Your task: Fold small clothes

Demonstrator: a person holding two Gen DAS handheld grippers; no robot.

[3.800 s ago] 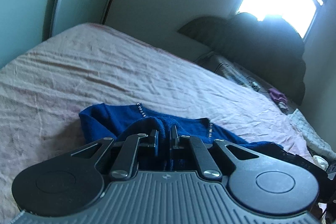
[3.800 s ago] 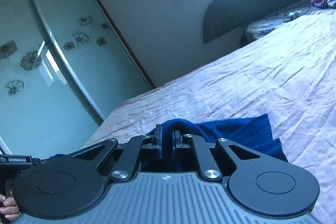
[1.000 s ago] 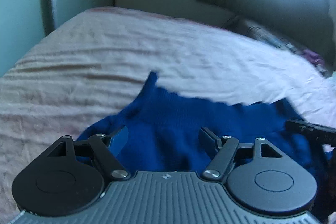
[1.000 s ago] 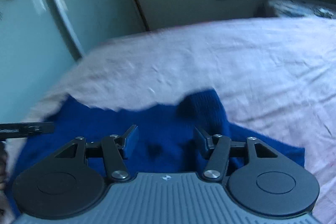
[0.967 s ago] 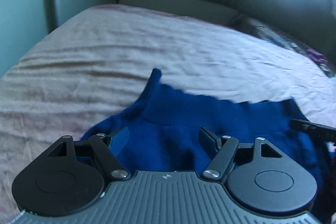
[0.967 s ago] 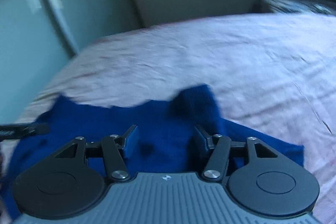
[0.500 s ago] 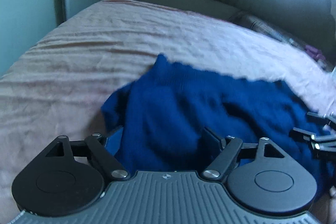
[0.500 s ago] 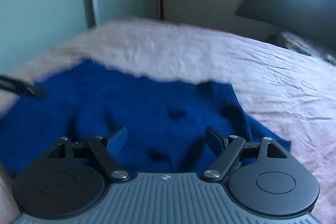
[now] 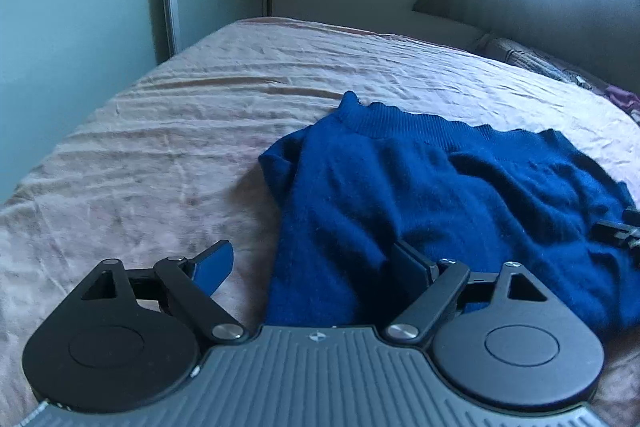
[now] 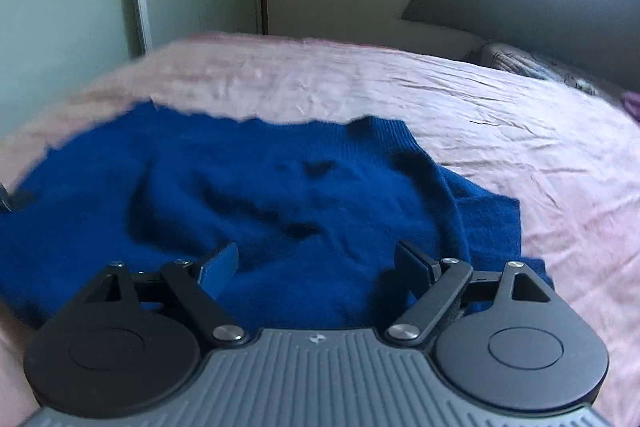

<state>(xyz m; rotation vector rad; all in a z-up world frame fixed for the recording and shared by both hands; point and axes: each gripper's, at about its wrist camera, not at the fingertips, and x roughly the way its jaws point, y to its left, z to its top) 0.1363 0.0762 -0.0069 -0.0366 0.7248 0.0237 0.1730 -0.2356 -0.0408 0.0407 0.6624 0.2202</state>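
- The blue knit garment (image 9: 440, 195) is spread across the pink bedsheet (image 9: 180, 147), filling the centre and right of the left wrist view and the centre and left of the right wrist view; the ribbed band (image 9: 384, 119) lies along its far edge.
- The cloth is laid down but not flat — soft ridges and dark hollows are seen across its middle, and an under-layer (image 10: 492, 223) sticks out at centre right of the right wrist view.
- The step in hand is judged to be the release after a fold, with smoothing or a further fold to follow.
- To do it well, the cloth should be left undisturbed as the fingers clear it; the next pinch is best taken at an outer edge or corner, both layers caught together, so the knit is not dragged into new wrinkles.
- The protruding under-layer should be squared up before any further fold.
- Left gripper (image 9: 316, 265): jaws are opening, wide apart, pads pressing on nothing; the garment's near left edge lies between and beneath them, at lower centre of frame.
- Right gripper (image 10: 316, 261): jaws likewise opening, nothing pinched, garment lying below the gap.
- Both grippers are pitched downward over the near edge of the garment, roughly level side to side — the right one's tip shows at the right edge of the left wrist view.
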